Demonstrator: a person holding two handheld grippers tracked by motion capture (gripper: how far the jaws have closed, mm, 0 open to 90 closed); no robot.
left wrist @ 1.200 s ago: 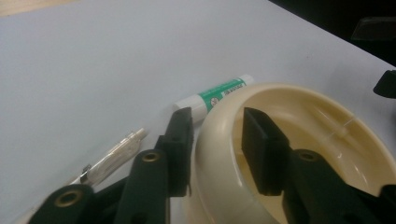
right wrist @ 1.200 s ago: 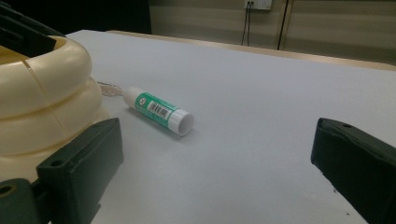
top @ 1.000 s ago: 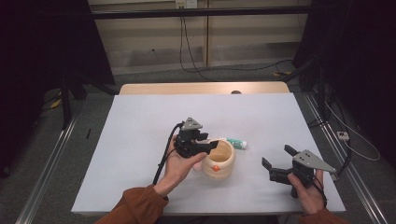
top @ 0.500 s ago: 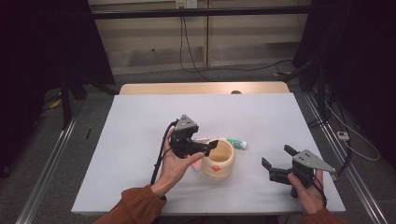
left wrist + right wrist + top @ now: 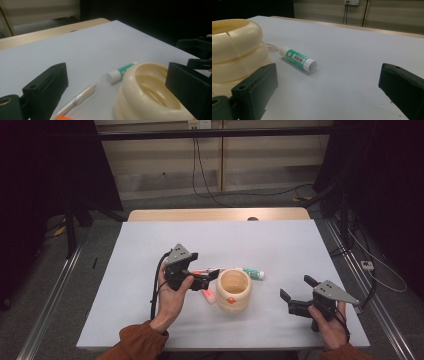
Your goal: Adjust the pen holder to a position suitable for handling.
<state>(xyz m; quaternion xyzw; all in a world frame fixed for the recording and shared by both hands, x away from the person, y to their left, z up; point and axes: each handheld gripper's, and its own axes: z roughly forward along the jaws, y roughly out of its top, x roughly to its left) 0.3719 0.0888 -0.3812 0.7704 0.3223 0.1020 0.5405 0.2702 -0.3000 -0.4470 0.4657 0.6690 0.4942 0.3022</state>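
White paper covered the table (image 5: 280, 245) from the wooden strip along its far edge down to the person's side, with dark curtains at the upper left and upper right of the high view and cables hanging down the wall behind. Near the lower middle of that view stood a cream pot (image 5: 233, 289) with ribbed, ring-like sides, mouth up and apparently empty. Behind it lay a green and white glue stick (image 5: 251, 272); to its left lay a clear pen (image 5: 206, 271) and a small orange and white piece (image 5: 207, 295) that was too small to make out.

The left gripper (image 5: 207, 279) was just left of the pot, and its jaws had just been opening; in the left gripper view they stood wide apart with nothing pressed between them, the pen (image 5: 76, 98) on the paper below the gap and the pot (image 5: 150, 95) by the right-hand jaw. The work looked like gathering the loose items into the pot, and this seemed the moment between a release and the next pick. The next move probably called for lowering over the pen or the glue stick (image 5: 121, 71) and closing squarely across it, since both are round and could roll.

The right gripper (image 5: 295, 295) hovered at the lower right, jaws apart and empty, well clear of the pot. Open paper lay on every side, so there was ample room; the near edge, close to both wrists, was the one to watch
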